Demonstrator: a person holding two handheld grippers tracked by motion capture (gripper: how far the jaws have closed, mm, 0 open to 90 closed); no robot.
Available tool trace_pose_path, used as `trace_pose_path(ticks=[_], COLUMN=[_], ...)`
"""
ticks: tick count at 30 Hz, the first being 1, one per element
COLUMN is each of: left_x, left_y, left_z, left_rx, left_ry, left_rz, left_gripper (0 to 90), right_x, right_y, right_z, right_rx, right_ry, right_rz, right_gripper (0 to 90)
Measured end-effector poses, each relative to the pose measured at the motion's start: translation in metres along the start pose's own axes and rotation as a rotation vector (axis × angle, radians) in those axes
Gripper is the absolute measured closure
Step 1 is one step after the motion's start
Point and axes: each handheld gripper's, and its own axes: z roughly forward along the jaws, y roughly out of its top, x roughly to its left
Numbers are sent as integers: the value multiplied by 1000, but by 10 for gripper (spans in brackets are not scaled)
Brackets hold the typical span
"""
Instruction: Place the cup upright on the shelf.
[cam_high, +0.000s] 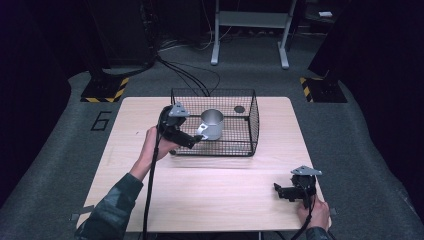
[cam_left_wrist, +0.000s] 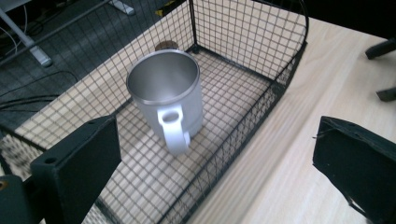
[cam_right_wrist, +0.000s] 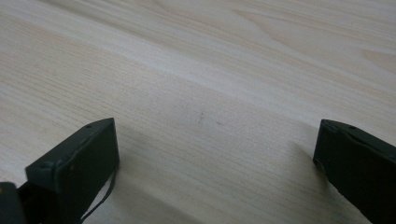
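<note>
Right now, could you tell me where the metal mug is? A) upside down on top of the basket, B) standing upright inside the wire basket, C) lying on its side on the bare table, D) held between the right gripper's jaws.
B: the metal mug stands upright, open mouth up, on the floor of the wire basket, in front of the open left gripper.

In the left gripper view, the picture's edges are cutting off both fingers, and the wire basket is running out at the left and bottom. The mug is hiding most of a small dark round thing behind it, too small to identify. In the high view, the left gripper is covering part of the mug's handle
</note>
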Motion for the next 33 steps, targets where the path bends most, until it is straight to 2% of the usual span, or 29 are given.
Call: trace_pose_path(ticks=[2,3,4,5,7,8,9,10,11,12,13,14,15,16,19,20,22,23,24,27,29,30,31,32,33], left_x=[-3,-3,-6,-6,-7,-9,-9,-9,-10,-10,-12,-12,-12,-13,-13,-13,-12,-12,-12,-8,-2,0,0,1,3], left_y=[-15,-15,-25,-25,-37,-50,-57,-57,-72,-72,-87,-95,-95,-110,-134,-134,-158,-158,-166,-193,-214,-221,-221,-234,-239], left_z=[-9,-9,-15,-15,-21,-26,-29,-29,-32,-32,-35,-37,-37,-39,-40,-40,-38,-38,-36,-32,-28,-27,-27,-25,-25], left_rx=[7,7,17,17,30,46,57,57,71,71,74,82,82,92,110,110,138,138,141,174,188,191,191,190,199], left_ry=[9,9,17,17,29,40,41,41,61,61,77,82,82,87,106,106,122,122,122,141,140,151,151,163,167], left_rz=[-1,-1,-10,-10,-9,-22,-33,-33,-42,-42,-58,-68,-68,-87,-114,-114,-153,-153,-175,-205,-255,-264,-264,-296,-306], left_gripper=[10,10,10,10,11,11,11,12,14,14,14,14,12,12,10,10,10,10,10,11,9,8,5,5,2], right_x=[0,0,0,0,0,0,0,0,0,0,0,0,0,0,0,0,0,0,0,0,0,0,0,0,0], right_y=[0,0,0,0,0,0,0,0,0,0,0,0,0,0,0,0,0,0,0,0,0,0,0,0,0], right_z=[0,0,0,0,0,0,0,0,0,0,0,0,0,0,0,0,0,0,0,0,0,0,0,0,0], right_rx=[0,0,0,0,0,0,0,0,0,0,2,2,2,0,1,1,0,0,0,0,0,0,0,-1,-1], right_ry=[0,0,0,0,0,0,0,0,-1,-1,0,-1,-1,0,0,0,0,0,0,0,0,-1,-1,-2,-2], right_rz=[0,0,1,1,0,0,0,0,1,1,3,2,2,-1,-1,-1,-1,-1,-1,-1,0,-1,-1,0,0], right_gripper=[0,0,0,0,0,0,0,0,0,0,0,0,0,0,0,0,0,0,0,0,0,0,0,0,0])
